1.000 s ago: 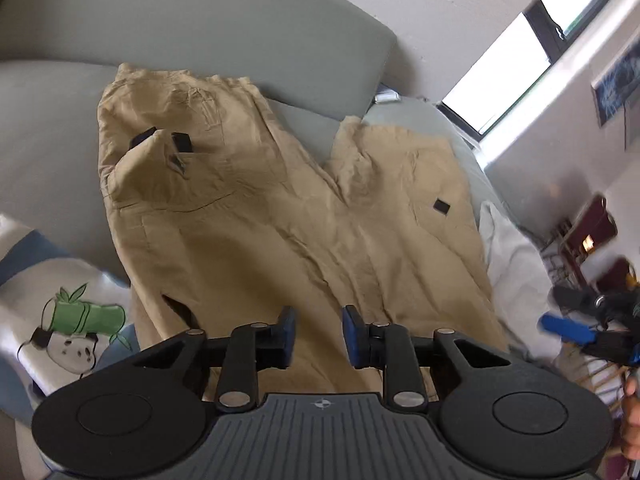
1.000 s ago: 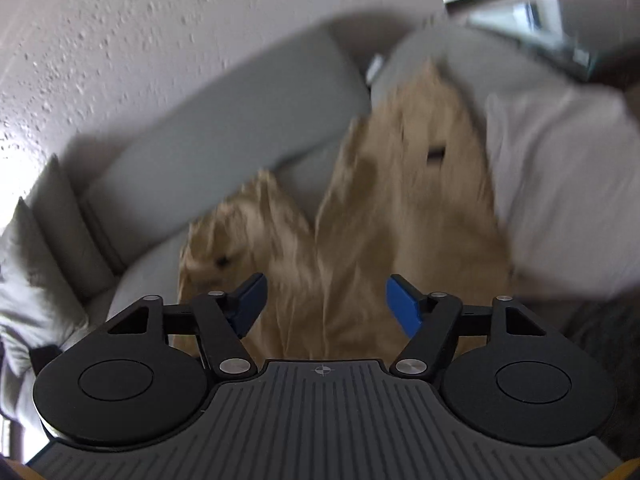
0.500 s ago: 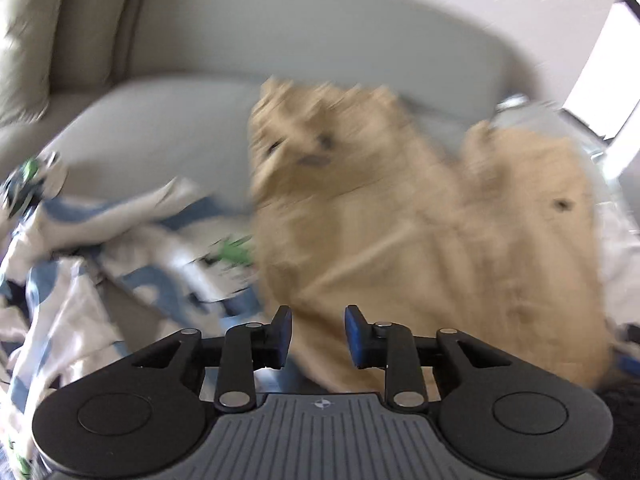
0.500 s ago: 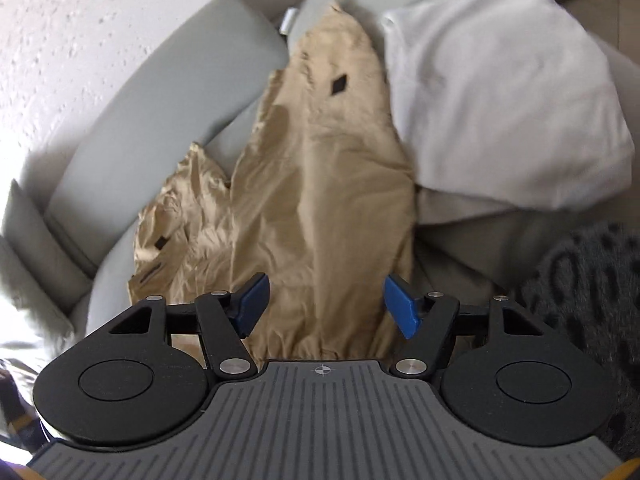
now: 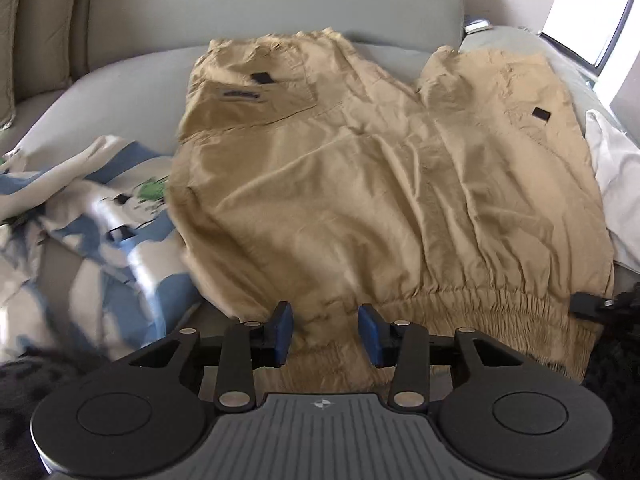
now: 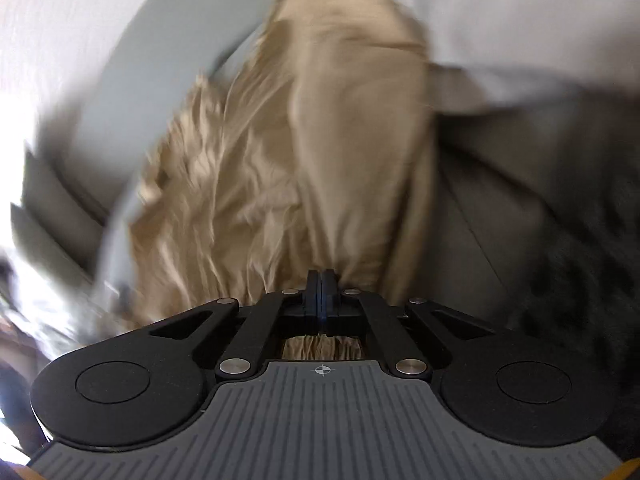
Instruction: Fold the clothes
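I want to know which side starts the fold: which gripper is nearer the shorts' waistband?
Right. The right gripper is shut on the waistband at its corner; the left gripper, jaws just opening, hovers over the band's other end, not gripping.

Both handheld rigs looked identical: the left black two-finger gripper [image 5: 325, 334] and the right black two-finger gripper [image 6: 322, 300] each had blue rubber pads [image 5: 282, 328], silver pivot screws [image 5: 235, 399], two round black discs [image 5: 114, 416] and a ribbed grey plate [image 6: 320, 420] with a tiny crosshair mark.
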Tool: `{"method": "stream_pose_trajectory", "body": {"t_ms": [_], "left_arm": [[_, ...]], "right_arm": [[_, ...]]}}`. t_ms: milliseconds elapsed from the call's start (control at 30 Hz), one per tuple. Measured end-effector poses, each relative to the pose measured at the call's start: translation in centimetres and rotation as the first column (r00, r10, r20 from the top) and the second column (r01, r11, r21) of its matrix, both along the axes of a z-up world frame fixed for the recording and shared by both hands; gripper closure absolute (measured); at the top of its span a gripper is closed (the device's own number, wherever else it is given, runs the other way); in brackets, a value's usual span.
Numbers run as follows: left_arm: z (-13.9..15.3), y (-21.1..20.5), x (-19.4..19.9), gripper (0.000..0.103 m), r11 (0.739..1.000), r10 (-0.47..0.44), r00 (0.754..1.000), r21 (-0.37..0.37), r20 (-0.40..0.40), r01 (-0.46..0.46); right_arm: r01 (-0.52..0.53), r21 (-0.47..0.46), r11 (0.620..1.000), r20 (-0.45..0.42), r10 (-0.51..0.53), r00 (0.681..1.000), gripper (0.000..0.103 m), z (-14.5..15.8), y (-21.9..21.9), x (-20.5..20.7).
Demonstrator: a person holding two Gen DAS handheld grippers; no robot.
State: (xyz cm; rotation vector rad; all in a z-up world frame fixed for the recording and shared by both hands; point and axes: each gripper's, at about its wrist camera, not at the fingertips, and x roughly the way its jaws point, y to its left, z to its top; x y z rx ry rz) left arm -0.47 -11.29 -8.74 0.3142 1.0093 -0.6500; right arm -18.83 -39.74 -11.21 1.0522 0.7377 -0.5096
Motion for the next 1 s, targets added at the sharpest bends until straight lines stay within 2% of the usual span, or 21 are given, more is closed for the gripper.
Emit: {"method": "stream_pose_trajectory", "body": {"t_ms": [67,100,133,200,433,467,567,667,733,767,800,867,900,933,1000], "left_arm": [[0.9,0.6,-0.3,0.066,0.999,0.032,0.999,0.021,0.01,-0.032],[1.3,0.9,-0.6,0.065,0.999,0.048,0.999,0.012,0.016,-0.048],[1.7,1.2,-0.8,0.064,0.999,0.053,0.998,-0.01,0.016,-0.053],[2.7,1.6,-1.6,0.06,0.997,0.049,0.999,-0.062,-0.007,-0.049],[3.5,0.1,-4.0,0.054,0.989,-0.041,0.999,-0.145,-0.024,0.037],[3.6,0.1,-4.1,0.054,0.987,-0.039,0.999,-0.157,-0.02,0.036],[4.8,0.9,-4.1,0.055,0.978,0.007,1.0,-0.21,0.006,-0.006],[7.2,4.7,-3.4,0.052,0.94,0.17,0.983,-0.312,0.07,-0.14],[8.3,8.8,-2.2,0.043,0.885,0.33,0.942,-0.37,0.066,-0.284],[8.6,11.2,-1.6,0.037,0.845,0.415,0.909,-0.391,0.049,-0.364],[8.8,13.5,-0.9,0.037,0.803,0.491,0.871,-0.404,0.03,-0.439],[8.9,17.9,0.2,0.038,0.717,0.622,0.783,-0.4,-0.004,-0.571],[9.0,19.7,0.5,0.038,0.681,0.67,0.742,-0.389,-0.01,-0.62],[9.0,21.4,0.8,0.038,0.649,0.712,0.703,-0.375,-0.007,-0.661],[9.1,24.0,0.9,0.035,0.598,0.774,0.632,-0.353,0.024,-0.719]], "right_arm": [[0.022,-0.017,1.0,-0.005,-0.022,1.0,0.096,1.0,-0.2,-1.0],[0.022,-0.037,0.999,0.004,-0.022,1.0,0.088,1.6,-0.2,-1.3],[0.022,-0.057,0.998,0.012,-0.021,1.0,0.071,2.2,-0.1,-1.7],[0.034,-0.064,0.997,0.041,-0.032,0.999,0.058,3.0,-0.3,-2.1],[0.015,-0.008,1.0,0.099,-0.014,0.995,0.058,3.7,-0.6,-1.3],[-0.028,-0.004,1.0,0.122,0.029,0.992,0.058,4.0,-0.1,-0.8],[-0.171,-0.004,0.985,0.196,0.169,0.966,0.058,4.8,1.4,0.6],[-0.31,-0.057,0.949,0.233,0.315,0.92,0.052,6.5,3.4,2.7],[-0.379,-0.092,0.921,0.238,0.39,0.889,0.045,7.5,4.8,4.2],[-0.413,-0.11,0.904,0.239,0.427,0.872,0.044,8.0,5.5,4.9],[-0.446,-0.129,0.886,0.239,0.464,0.853,0.044,8.5,6.2,5.6],[-0.554,-0.144,0.82,0.246,0.572,0.782,0.041,9.7,8.3,8.8],[-0.612,-0.156,0.776,0.252,0.63,0.735,0.032,10.5,9.9,10.9],[-0.656,-0.172,0.735,0.248,0.676,0.693,0.019,11.2,11.8,13.1],[-0.728,-0.205,0.654,0.232,0.756,0.613,0.015,12.3,15.8,17.3]]}}
